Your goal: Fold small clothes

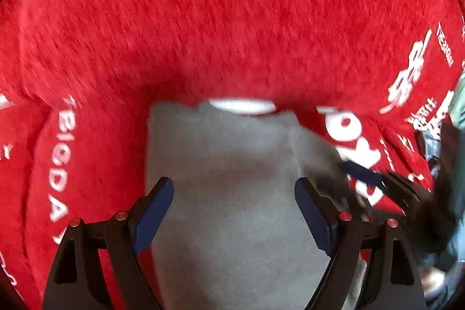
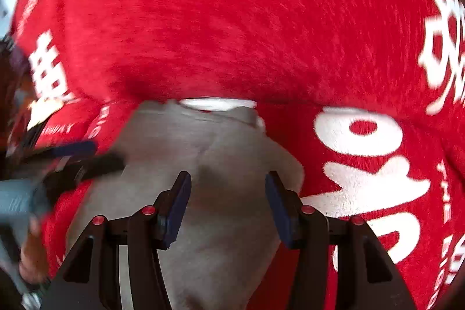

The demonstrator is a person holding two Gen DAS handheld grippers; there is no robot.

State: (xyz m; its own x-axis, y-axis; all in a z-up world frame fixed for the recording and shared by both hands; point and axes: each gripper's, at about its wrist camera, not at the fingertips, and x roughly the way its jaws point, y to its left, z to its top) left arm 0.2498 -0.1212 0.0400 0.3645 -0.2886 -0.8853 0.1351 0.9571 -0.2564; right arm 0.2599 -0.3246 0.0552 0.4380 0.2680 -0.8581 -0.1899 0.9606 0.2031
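The left gripper (image 1: 234,191) has its dark blue fingers (image 1: 154,215) spread wide, with nothing between them but the grey garment (image 1: 229,164) lying below and ahead. The pads are not pinching the cloth; whether they touch it cannot be told through the motion blur.

The right gripper (image 2: 228,185) is likewise spread, its fingers (image 2: 177,205) standing apart over the same grey garment (image 2: 209,141), which shows a soft crease running out from between the fingertips. A small white patch (image 2: 218,103) sits at the garment's far edge, straight ahead of the fingertips; the left wrist view shows it too (image 1: 242,106).

All round the grey piece, ahead of and to both sides of each pair of fingers, spreads a red fleecy cloth with white lettering (image 1: 232,19), filling most of both views (image 2: 232,19). Large white characters lie to the right of the right fingers.

Off to the right of the left fingers, the other gripper shows blurred at the garment's edge, and in the right wrist view the left one appears the same way at the left, with part of the person's hand (image 2: 32,252) behind it.
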